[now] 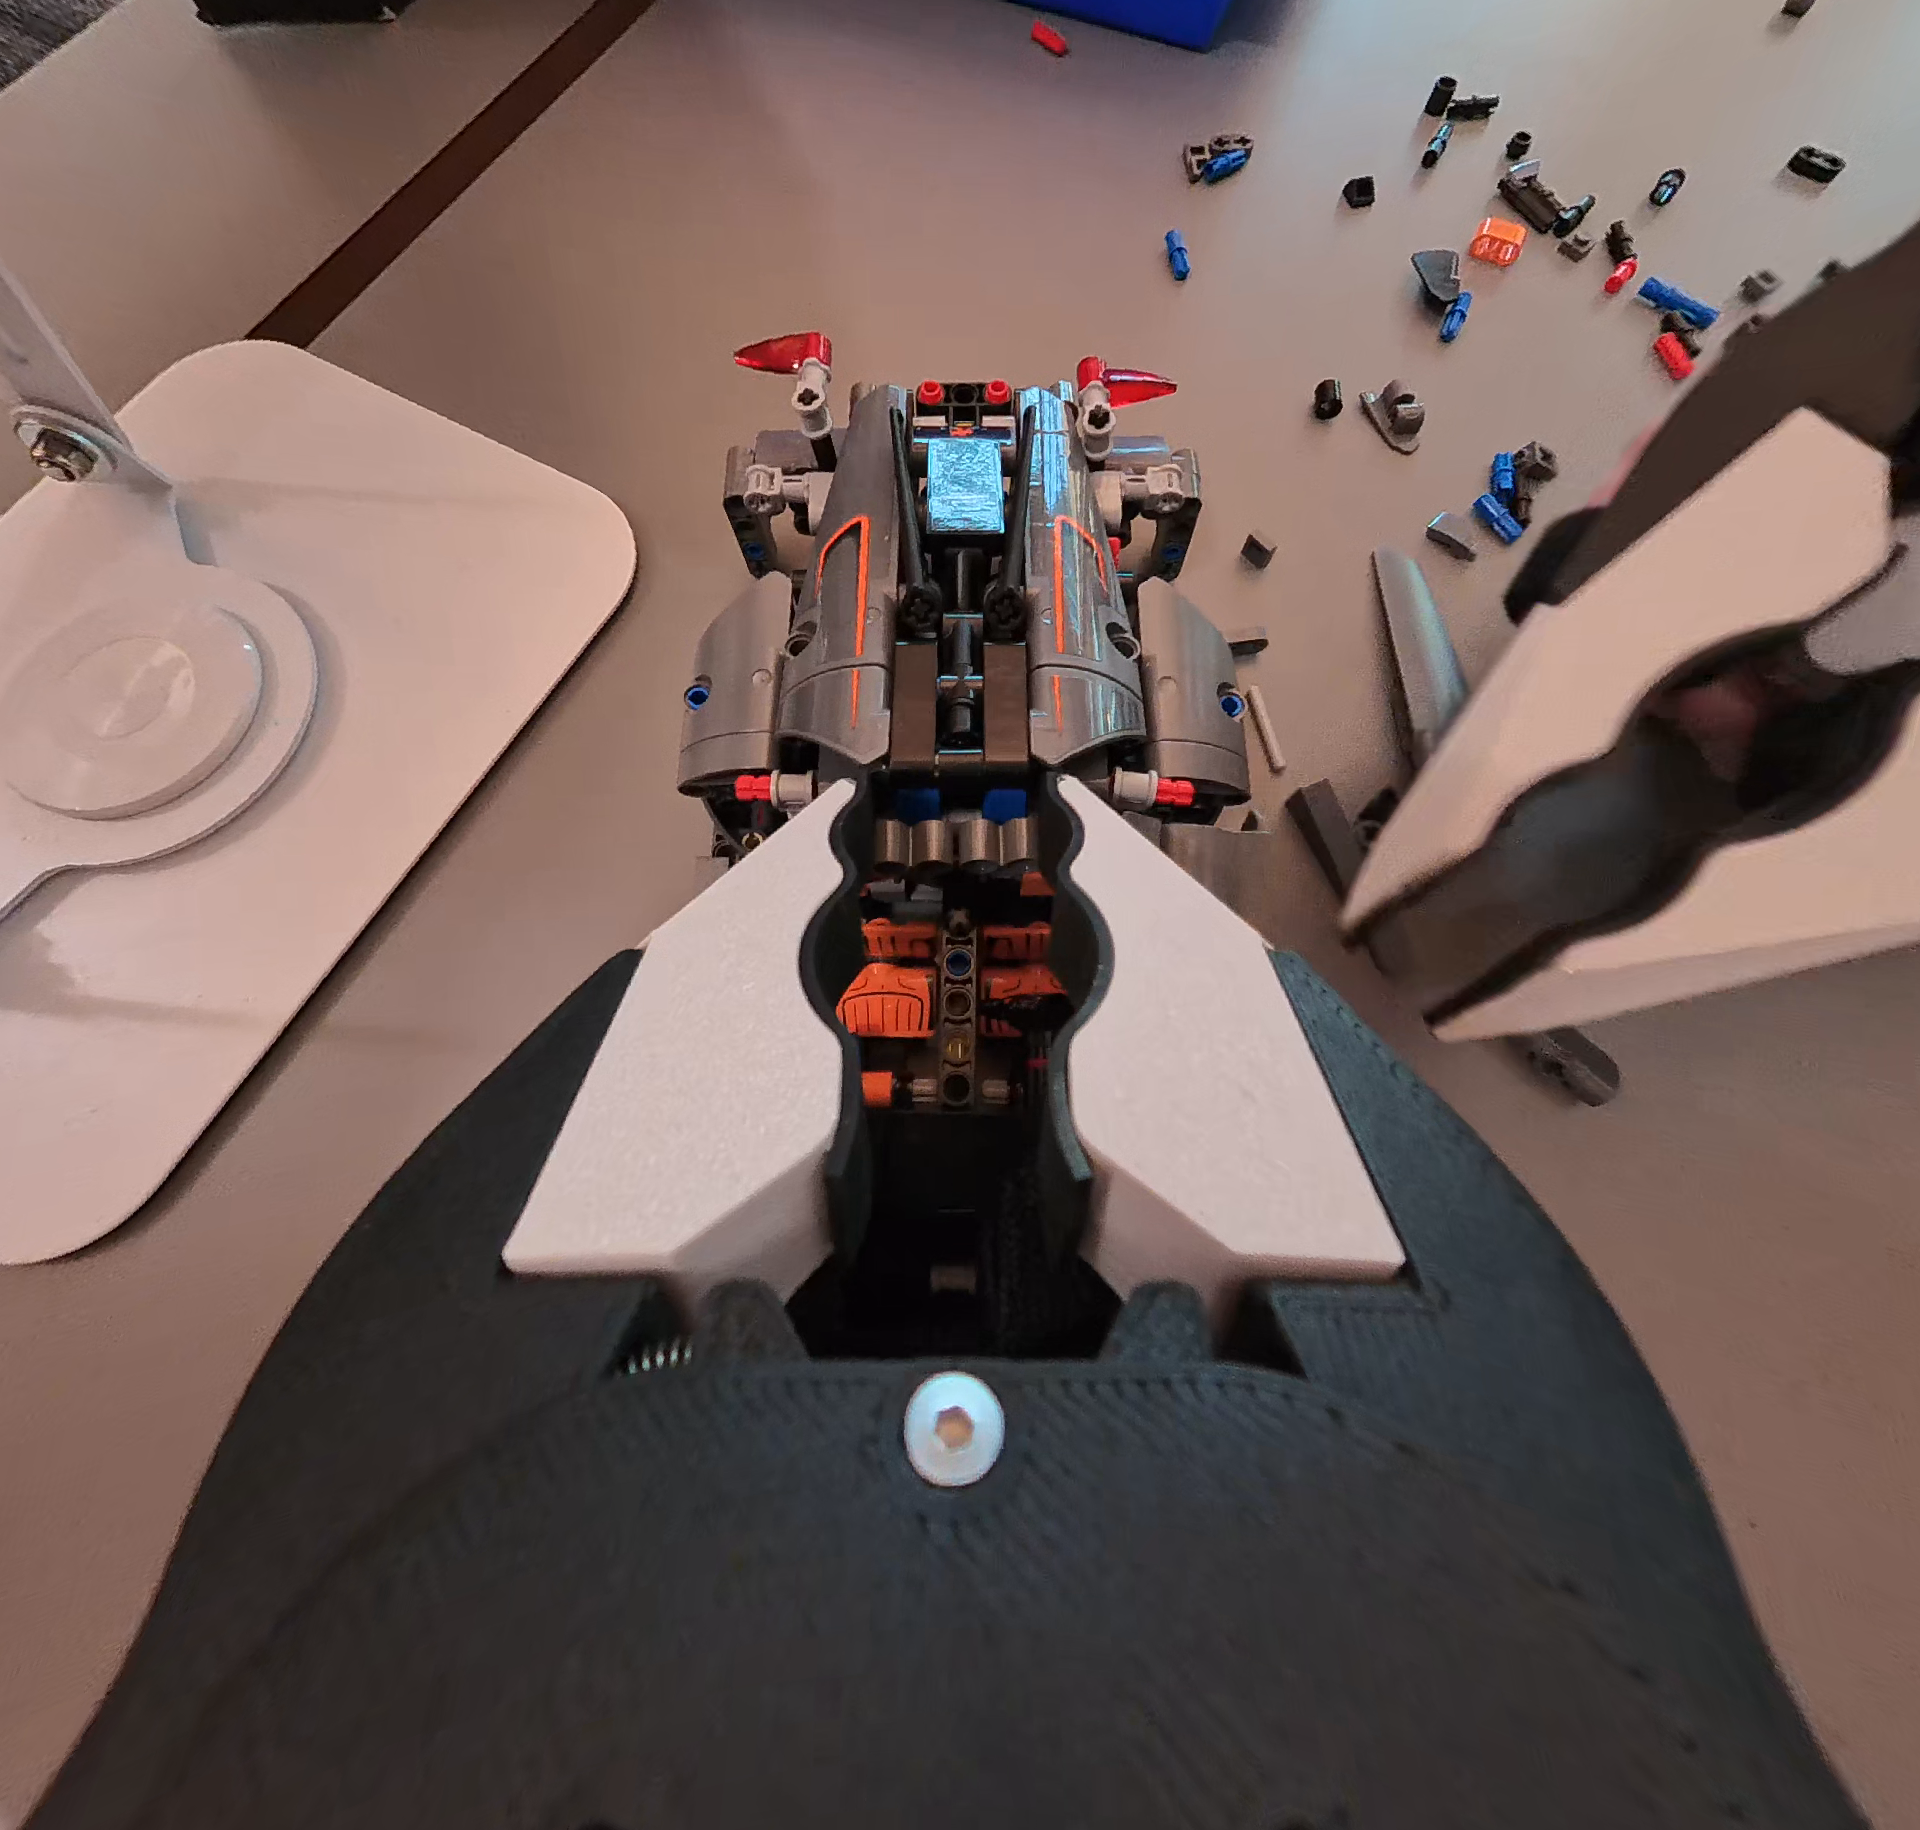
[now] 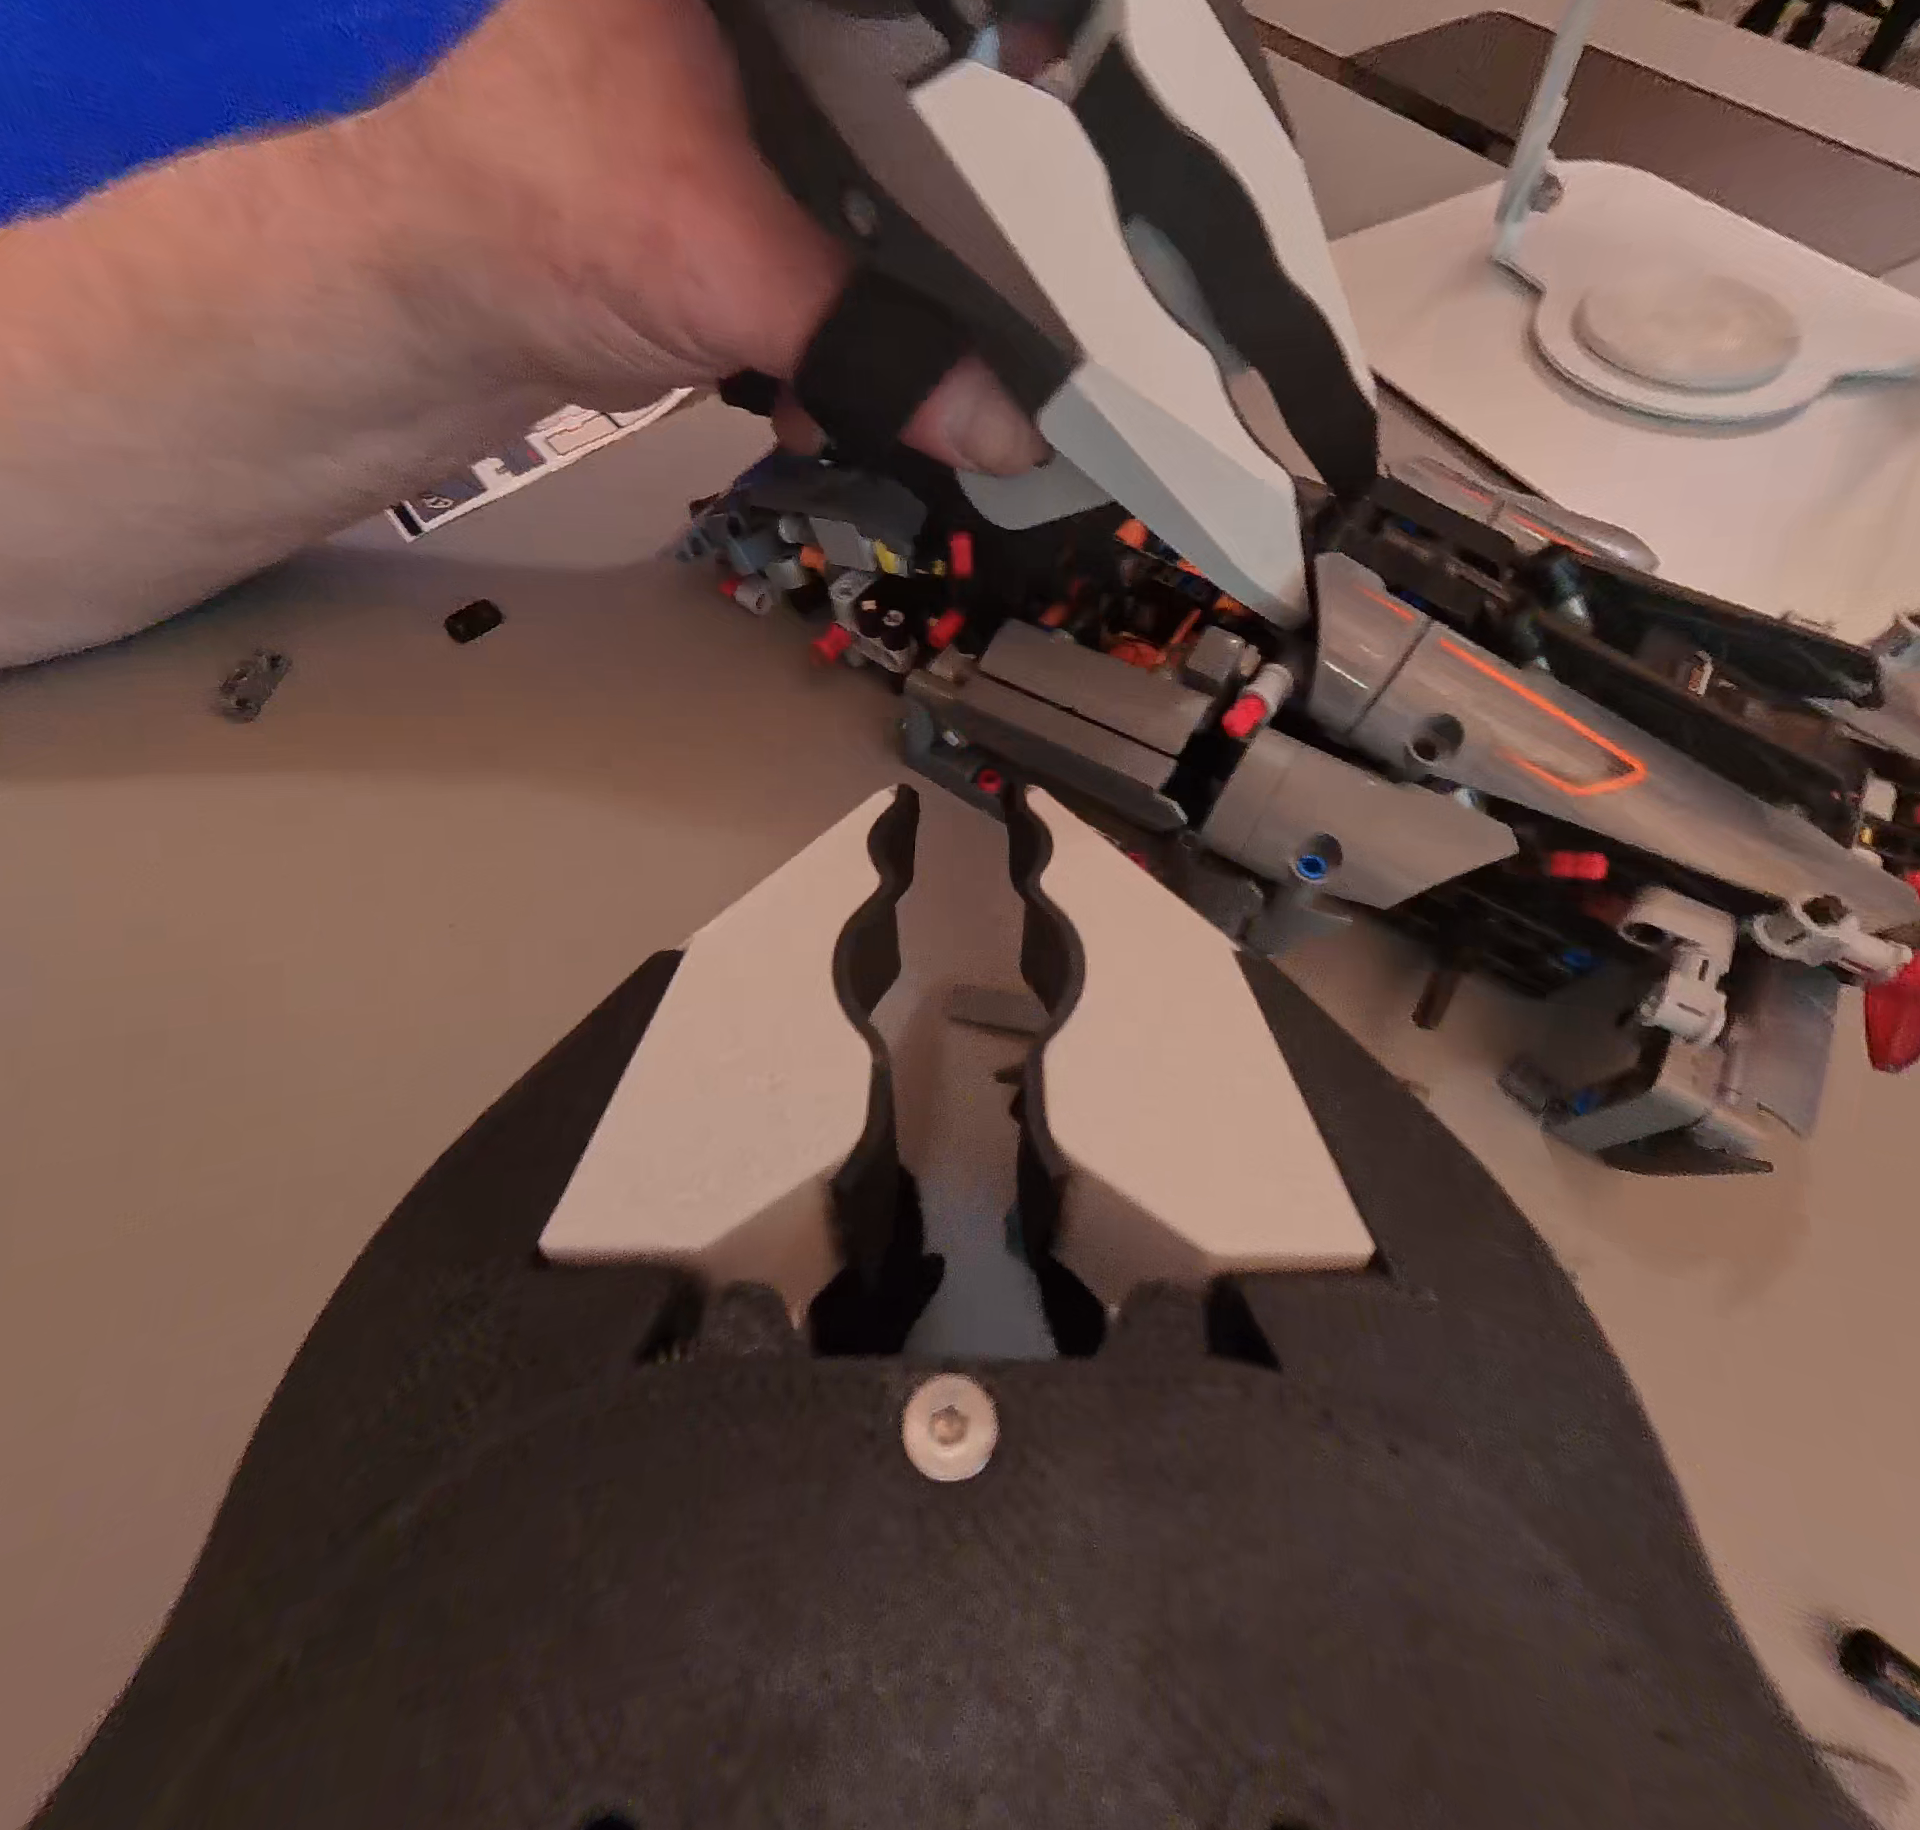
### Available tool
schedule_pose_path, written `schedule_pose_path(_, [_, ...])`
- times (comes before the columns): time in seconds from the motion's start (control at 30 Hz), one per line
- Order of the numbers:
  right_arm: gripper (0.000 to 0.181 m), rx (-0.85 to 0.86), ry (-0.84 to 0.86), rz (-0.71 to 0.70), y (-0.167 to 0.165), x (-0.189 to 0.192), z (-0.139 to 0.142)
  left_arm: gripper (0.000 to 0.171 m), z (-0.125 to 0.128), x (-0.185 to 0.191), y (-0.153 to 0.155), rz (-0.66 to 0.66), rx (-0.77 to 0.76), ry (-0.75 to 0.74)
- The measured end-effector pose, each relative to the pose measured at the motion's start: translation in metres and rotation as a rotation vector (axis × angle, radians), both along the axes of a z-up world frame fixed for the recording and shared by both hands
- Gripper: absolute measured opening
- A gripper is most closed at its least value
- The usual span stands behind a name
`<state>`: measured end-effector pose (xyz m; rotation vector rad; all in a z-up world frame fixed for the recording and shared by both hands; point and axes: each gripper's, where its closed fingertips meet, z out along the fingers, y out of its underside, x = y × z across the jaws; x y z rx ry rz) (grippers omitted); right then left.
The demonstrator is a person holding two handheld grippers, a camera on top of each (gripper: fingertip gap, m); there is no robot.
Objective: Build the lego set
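Left of the lego car (image 1: 961,596) stands a white stand base (image 1: 260,741); the left tool (image 1: 956,793) straddles the car's rear, jaws apart; the body looks largely built; right of it, loose pieces (image 1: 1538,222) remain on the tabletop (image 1: 727,170); the right tool (image 2: 961,804) hovers slightly parted, empty.

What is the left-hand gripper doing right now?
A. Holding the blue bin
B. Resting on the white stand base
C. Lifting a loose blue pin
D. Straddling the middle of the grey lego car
D: the left gripper has its white fingers either side of the lego car, above its orange-seated cabin.
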<state>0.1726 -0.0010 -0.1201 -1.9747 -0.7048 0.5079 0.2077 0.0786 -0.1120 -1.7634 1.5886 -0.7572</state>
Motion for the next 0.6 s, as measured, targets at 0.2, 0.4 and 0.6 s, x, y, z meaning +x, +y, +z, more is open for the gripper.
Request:
schedule_pose_path(0.2, [0.042,-0.046,0.037,-0.104,0.004,0.031,-0.002,0.029,0.0,-0.002,0.0,-0.004,-0.007,0.0])
schedule_pose_path(0.4, [0.04,-0.037,-0.022,-0.056,0.003,0.018,-0.007,0.031,0.002,-0.003,-0.002,-0.013,-0.047,-0.017])
schedule_pose_path(0.6, [0.035,0.009,0.03,-0.09,0.006,0.031,0.004,0.047,0.016,-0.017,-0.001,-0.045,-0.031,-0.027])
